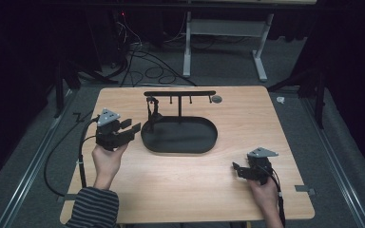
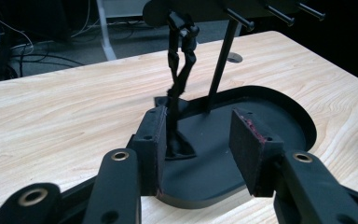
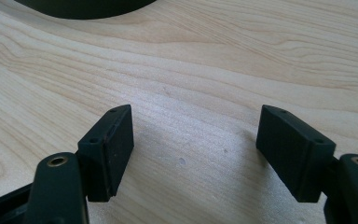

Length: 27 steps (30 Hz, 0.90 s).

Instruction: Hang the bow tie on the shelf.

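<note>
Black strap (image 2: 179, 70) hangs from the stand's bar (image 1: 179, 93) into the tray (image 1: 204, 142), ungrasped. Left gripper (image 2: 200, 144) gapes empty near it; right gripper (image 1: 238, 170) waits open and empty on the desk (image 1: 180, 180).

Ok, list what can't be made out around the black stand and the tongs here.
- Hanging black item on the stand: what it is can't be told; too small in the high view, dark on dark in the left gripper view.
- Stand's top bar: cut off by the upper edge in the left gripper view.
- Oval tray: mostly cut off by the top edge in the right gripper view.
- Small round thing by the bar's right end: too small to identify.
</note>
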Available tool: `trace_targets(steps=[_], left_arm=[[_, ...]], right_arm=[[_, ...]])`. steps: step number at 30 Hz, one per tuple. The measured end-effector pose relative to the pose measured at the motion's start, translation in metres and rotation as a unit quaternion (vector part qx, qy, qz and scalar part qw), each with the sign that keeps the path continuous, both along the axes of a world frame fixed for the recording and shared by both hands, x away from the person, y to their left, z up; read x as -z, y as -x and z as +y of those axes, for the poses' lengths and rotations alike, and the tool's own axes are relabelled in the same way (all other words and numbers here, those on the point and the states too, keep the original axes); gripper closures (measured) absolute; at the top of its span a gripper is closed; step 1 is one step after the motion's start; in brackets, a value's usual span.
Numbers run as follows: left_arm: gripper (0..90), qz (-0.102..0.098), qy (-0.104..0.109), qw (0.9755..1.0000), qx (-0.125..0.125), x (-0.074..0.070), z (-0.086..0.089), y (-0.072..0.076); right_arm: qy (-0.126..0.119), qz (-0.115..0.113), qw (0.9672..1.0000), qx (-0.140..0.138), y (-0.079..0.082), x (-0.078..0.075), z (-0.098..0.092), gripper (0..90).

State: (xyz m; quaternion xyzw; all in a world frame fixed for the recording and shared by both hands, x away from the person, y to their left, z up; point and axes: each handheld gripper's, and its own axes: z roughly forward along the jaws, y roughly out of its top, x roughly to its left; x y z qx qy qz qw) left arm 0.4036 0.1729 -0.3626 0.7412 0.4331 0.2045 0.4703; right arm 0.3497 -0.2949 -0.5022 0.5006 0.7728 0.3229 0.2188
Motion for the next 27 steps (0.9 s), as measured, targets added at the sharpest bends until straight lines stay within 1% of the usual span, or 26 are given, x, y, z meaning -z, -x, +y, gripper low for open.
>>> trace_targets(steps=[3,9,11,14,17,20,27], left_arm=[[56.5,-0.003,0.002,1.0000,-0.003,0.001,0.001,0.003],[55.9,-0.001,0.007,1.0000,-0.005,0.003,0.004,0.008],[55.7,-0.001,0.005,1.0000,-0.006,0.003,0.004,0.009],[55.5,-0.003,0.007,1.0000,-0.006,0.004,0.005,0.012],[55.3,-0.009,-0.004,0.9999,-0.011,0.005,0.004,0.016],[55.2,-0.010,-0.006,0.9999,-0.010,0.007,0.004,0.020],[54.8,-0.013,0.002,0.9998,-0.012,0.009,0.007,0.027]], right_arm=[[0.000,0.000,1.0000,0.000,0.000,0.000,0.000,28.7],[0.000,-0.001,1.0000,0.000,0.000,0.000,0.000,28.7],[0.000,-0.001,1.0000,0.000,0.000,0.000,0.000,28.7],[0.000,-0.001,1.0000,-0.001,0.000,0.000,0.000,28.7],[0.000,-0.001,1.0000,-0.001,0.000,0.000,0.000,28.7],[0.000,-0.001,1.0000,0.000,0.000,0.000,0.000,28.7],[0.000,-0.001,1.0000,0.000,0.000,0.000,0.000,28.7]])
